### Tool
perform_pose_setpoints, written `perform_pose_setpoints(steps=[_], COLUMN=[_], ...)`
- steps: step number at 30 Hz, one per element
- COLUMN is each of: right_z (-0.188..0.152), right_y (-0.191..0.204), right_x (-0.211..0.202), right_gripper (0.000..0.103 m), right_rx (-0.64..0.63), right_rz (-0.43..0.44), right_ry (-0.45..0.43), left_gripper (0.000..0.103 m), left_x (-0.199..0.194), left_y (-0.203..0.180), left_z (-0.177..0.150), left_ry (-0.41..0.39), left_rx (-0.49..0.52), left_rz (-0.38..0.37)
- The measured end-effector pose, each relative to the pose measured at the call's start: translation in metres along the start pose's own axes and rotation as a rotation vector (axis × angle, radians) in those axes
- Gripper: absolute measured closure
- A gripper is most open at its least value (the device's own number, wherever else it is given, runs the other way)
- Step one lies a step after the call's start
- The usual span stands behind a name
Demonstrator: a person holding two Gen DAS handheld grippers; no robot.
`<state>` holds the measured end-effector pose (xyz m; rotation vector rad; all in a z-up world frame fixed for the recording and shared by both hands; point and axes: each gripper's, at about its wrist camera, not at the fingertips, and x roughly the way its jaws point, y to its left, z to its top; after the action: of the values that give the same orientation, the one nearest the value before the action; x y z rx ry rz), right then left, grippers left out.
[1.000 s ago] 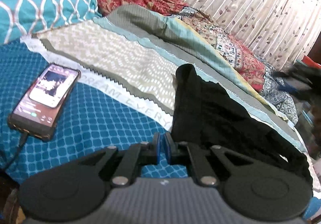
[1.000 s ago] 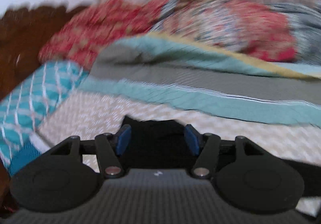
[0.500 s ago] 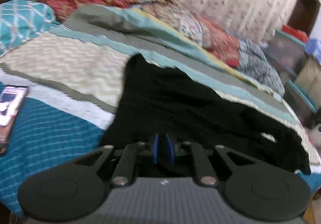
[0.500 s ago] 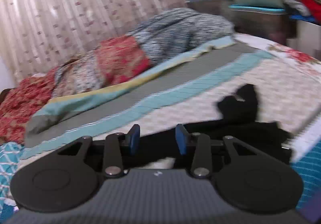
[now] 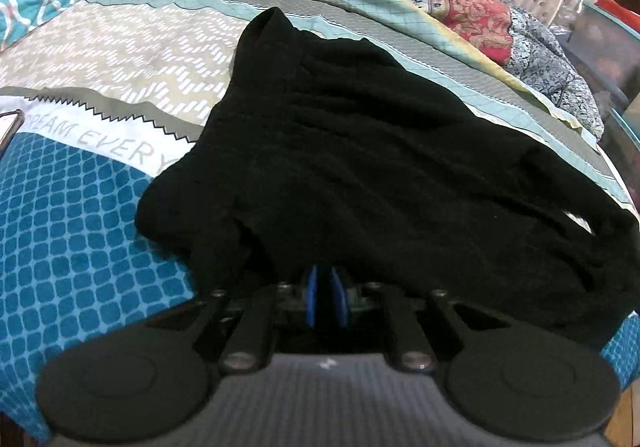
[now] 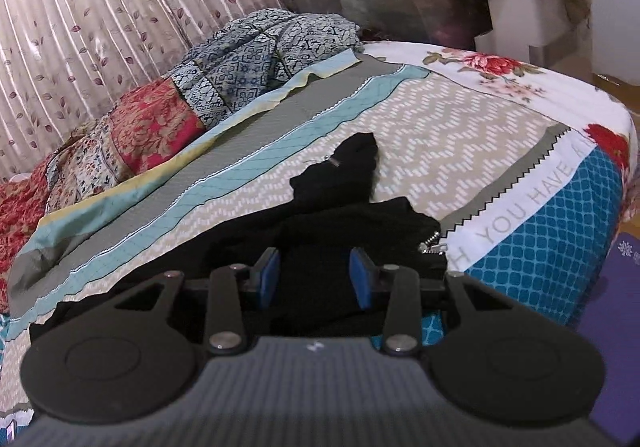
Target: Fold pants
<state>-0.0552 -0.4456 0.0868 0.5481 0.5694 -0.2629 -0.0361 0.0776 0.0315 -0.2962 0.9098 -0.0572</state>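
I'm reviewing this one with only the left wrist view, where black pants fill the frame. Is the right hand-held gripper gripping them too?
Observer: No. The right hand-held gripper is open. Its blue pads are apart, and the black pants lie between and beyond them.
Operator: Can you see a zipper anywhere?
Observer: Yes. A metal zipper shows at the pants' edge, just right of that gripper.
Operator: How does the far end lie?
Observer: One bunched end pokes out over the beige zigzag band of the bedspread.
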Motion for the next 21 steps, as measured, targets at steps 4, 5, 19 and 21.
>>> perform_pose_setpoints(steps=[4, 5, 19, 21], right_z=[0.003, 0.006, 0.065, 0.079], right_y=[-0.008, -0.010, -0.056, -0.058], right_x=[0.007, 0.009, 0.050, 0.071], right_gripper=[0.061, 0.061, 0.060, 0.060], right_rx=[0.011, 0.014, 0.042, 0.039], right_rz=[0.007, 0.008, -0.016, -0.009], right_ry=[-0.003, -0.007, -0.056, -0.044], left_gripper=[0.090, 0.090, 0.086, 0.084], left_x=[-0.013, -0.017, 0.006, 0.010], left_y=[-0.006, -0.008, -0.049, -0.053], left_z=[0.003, 0.005, 0.039, 0.048], left_ry=[-0.022, -0.034, -0.016, -0.022], left_rx=[-0.001, 0.007, 0.085, 0.077], left_rz=[-0.018, -0.026, -0.004, 0.007])
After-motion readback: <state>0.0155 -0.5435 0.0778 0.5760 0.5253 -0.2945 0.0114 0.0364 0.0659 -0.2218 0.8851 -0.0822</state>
